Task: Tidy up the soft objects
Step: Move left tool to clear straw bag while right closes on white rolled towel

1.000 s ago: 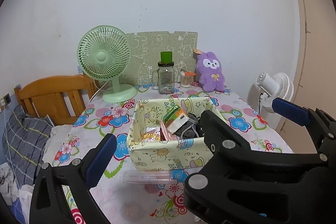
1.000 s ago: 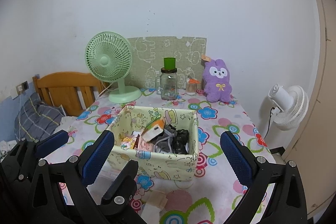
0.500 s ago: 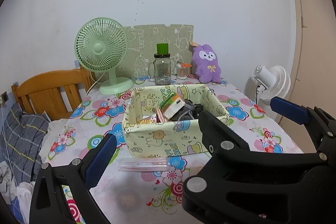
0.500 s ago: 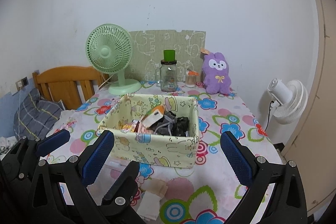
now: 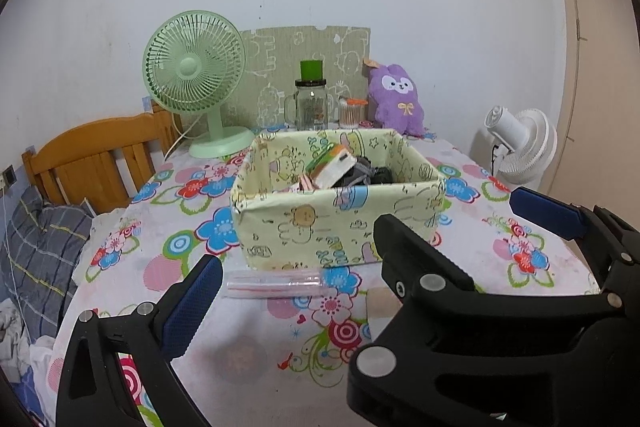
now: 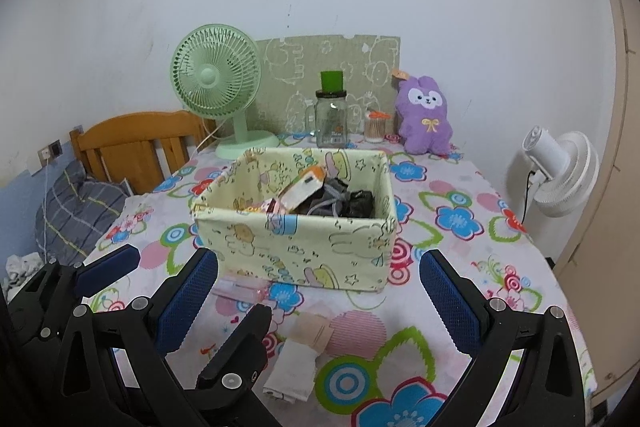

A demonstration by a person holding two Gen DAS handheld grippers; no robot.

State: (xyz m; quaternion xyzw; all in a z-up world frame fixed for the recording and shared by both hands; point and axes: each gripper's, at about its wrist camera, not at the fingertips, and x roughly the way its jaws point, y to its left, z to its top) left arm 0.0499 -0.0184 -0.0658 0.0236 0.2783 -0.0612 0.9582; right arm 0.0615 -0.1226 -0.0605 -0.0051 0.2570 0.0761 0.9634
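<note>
A pale-yellow cartoon-print fabric box (image 5: 340, 227) (image 6: 296, 247) stands mid-table and holds dark bunched cloth (image 6: 352, 205) and an orange-and-white packet (image 5: 332, 167). In front of it lie a folded white cloth (image 6: 294, 367), a beige piece (image 6: 314, 333) (image 5: 382, 301) and a clear plastic bag (image 5: 276, 283). A purple plush (image 5: 396, 99) (image 6: 426, 121) sits at the back. My right gripper (image 6: 318, 303) hovers open and empty over the folded cloth. My left gripper (image 5: 320, 303) is open beside it, its right finger hidden behind the right gripper.
At the back stand a green desk fan (image 5: 196, 67), a glass jar with a green lid (image 5: 311, 103) and a small swab pot (image 5: 352, 111). A white fan (image 6: 560, 171) stands off the right edge. A wooden headboard (image 6: 132, 139) and plaid pillow (image 5: 36, 247) lie left.
Both grippers have sunk lower toward the table and now see the box more from the side. The folded cloth has come fully into the right view. Both jaws stayed open.
</note>
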